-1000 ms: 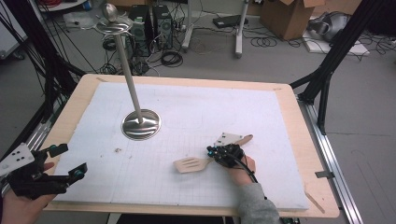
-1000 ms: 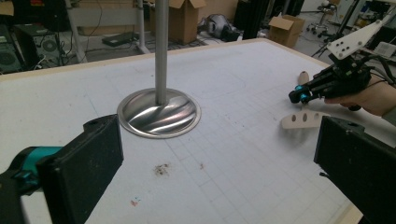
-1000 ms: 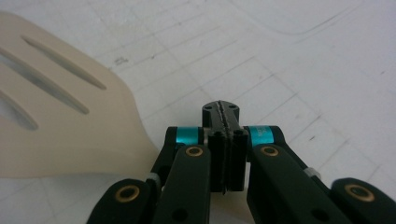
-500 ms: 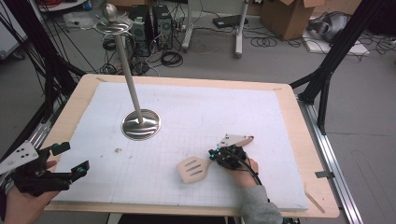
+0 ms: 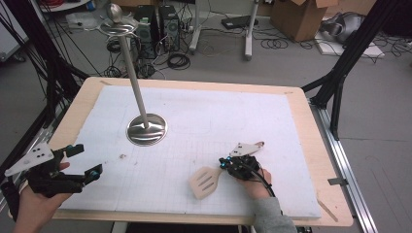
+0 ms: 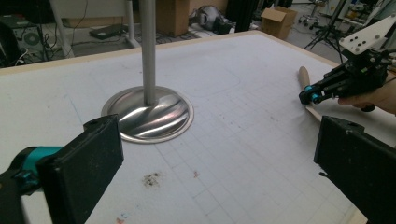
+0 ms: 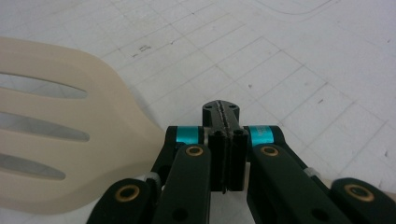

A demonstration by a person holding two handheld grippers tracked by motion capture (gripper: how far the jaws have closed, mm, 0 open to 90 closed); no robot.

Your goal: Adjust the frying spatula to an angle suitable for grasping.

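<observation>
Right gripper pinching the spatula, left gripper waiting open

At the near edge, the left gripper has its jaws spread, holding nothing; the right gripper, jaws pressed together, pinches the beige slotted wooden spatula on the white gridded mat. Farther stands the round-based metal stand.

Even, bright overhead light, soft shadows; near jaws slightly blurred

place: we take it for a lab | evidence: cables and computer towers on the floor beyond the table's far edge | cardboard box | black rig struts
</observation>
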